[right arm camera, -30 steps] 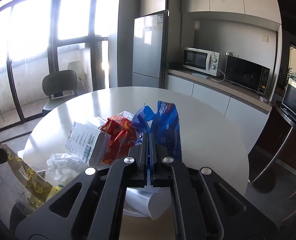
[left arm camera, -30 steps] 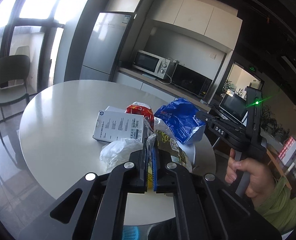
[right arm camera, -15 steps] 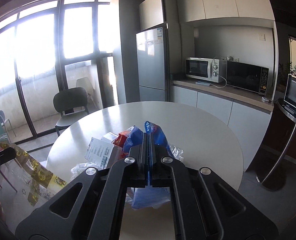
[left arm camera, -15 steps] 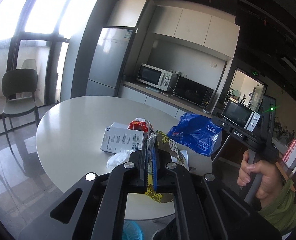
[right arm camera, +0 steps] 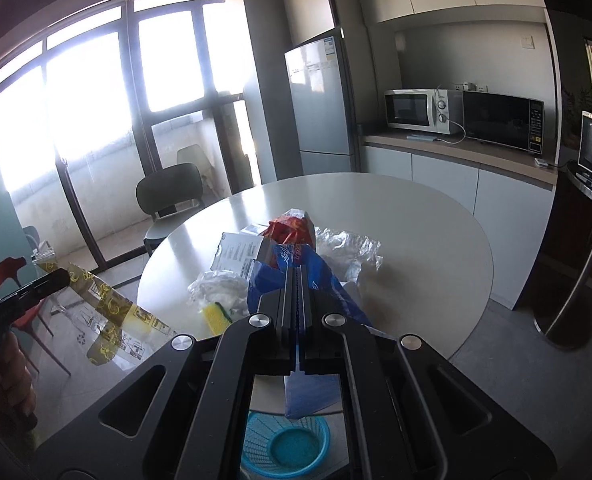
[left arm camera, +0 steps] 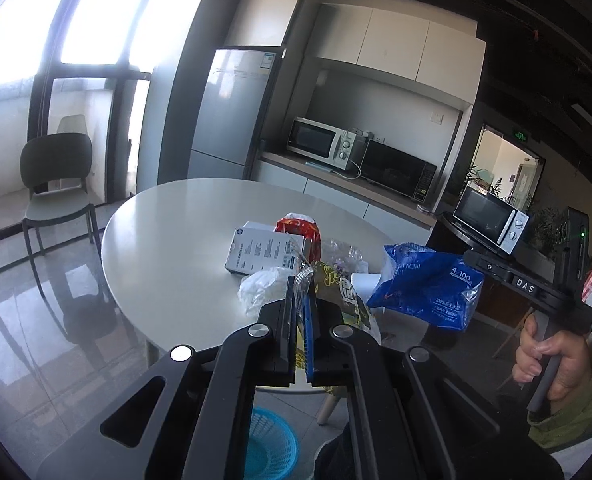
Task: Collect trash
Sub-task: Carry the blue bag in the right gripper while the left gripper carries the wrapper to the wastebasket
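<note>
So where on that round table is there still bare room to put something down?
The table's far half, toward the counter, and its chair-side edge are bare. The near middle is crowded: white box, red packet, crumpled plastic.

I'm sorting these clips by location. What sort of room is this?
Probably an office pantry or break room: a fridge, microwaves on a counter, and a round table strewn with wrappers.
</note>
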